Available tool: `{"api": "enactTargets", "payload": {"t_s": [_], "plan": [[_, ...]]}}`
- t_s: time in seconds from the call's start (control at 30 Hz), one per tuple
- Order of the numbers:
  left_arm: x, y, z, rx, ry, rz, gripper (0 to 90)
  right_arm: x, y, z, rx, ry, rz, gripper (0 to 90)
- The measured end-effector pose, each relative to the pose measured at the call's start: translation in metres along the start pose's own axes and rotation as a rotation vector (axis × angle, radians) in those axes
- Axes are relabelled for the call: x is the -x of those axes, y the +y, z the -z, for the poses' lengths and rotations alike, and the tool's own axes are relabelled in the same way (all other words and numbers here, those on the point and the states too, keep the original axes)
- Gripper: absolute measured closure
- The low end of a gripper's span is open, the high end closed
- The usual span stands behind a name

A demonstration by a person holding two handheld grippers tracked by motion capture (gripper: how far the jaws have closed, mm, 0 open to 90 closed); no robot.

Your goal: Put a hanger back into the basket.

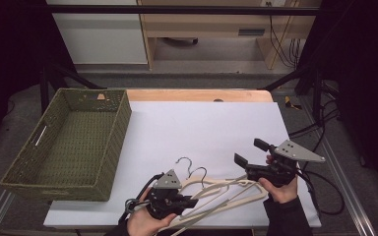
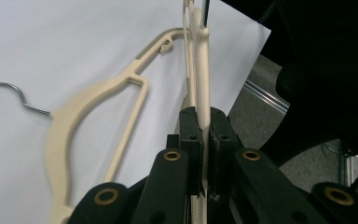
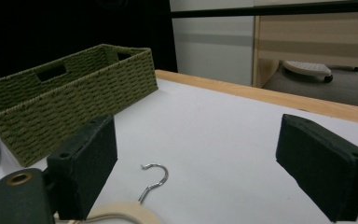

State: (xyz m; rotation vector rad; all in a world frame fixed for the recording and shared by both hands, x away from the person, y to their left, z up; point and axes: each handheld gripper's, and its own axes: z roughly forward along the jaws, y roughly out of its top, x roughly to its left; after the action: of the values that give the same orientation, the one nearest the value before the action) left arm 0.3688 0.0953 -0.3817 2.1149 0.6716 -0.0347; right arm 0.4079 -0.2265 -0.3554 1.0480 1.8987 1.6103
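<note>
Two cream plastic hangers (image 1: 226,189) with metal hooks (image 1: 183,160) lie overlapping near the front edge of the white table sheet (image 1: 202,128). My left gripper (image 1: 189,201) is shut on one of them; in the left gripper view its pads clamp the thin edge of that hanger (image 2: 201,60) at the left gripper (image 2: 204,126). The second hanger (image 2: 98,102) lies flat beside it. My right gripper (image 1: 251,152) hovers over the hangers' right ends, held by a hand. The right gripper (image 3: 198,140) stands wide open with nothing between its pads; one hook (image 3: 154,179) lies below.
A green woven basket (image 1: 113,142) stands on the table's left side, also seen as the basket (image 3: 74,88) in the right gripper view. A wooden table edge (image 1: 197,94) runs along the back. Cables trail off the right side (image 1: 320,191).
</note>
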Motion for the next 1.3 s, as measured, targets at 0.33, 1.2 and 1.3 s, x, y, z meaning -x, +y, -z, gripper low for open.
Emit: {"api": "enactTargets", "payload": {"t_s": [0.33,1.2,1.3], "plan": [[-0.016,0.007,0.045,0.085,0.071,-0.013,86.2,0.016,-0.003,0.009,-0.009,-0.021,0.002,3.8],[-0.064,0.050,0.171,0.245,0.286,-0.038,86.2,0.031,-0.015,0.003,-0.056,-0.084,0.012,3.0],[-0.075,0.055,0.184,0.253,0.301,-0.045,86.2,0.031,-0.016,0.003,-0.058,-0.083,0.012,3.1]]}}
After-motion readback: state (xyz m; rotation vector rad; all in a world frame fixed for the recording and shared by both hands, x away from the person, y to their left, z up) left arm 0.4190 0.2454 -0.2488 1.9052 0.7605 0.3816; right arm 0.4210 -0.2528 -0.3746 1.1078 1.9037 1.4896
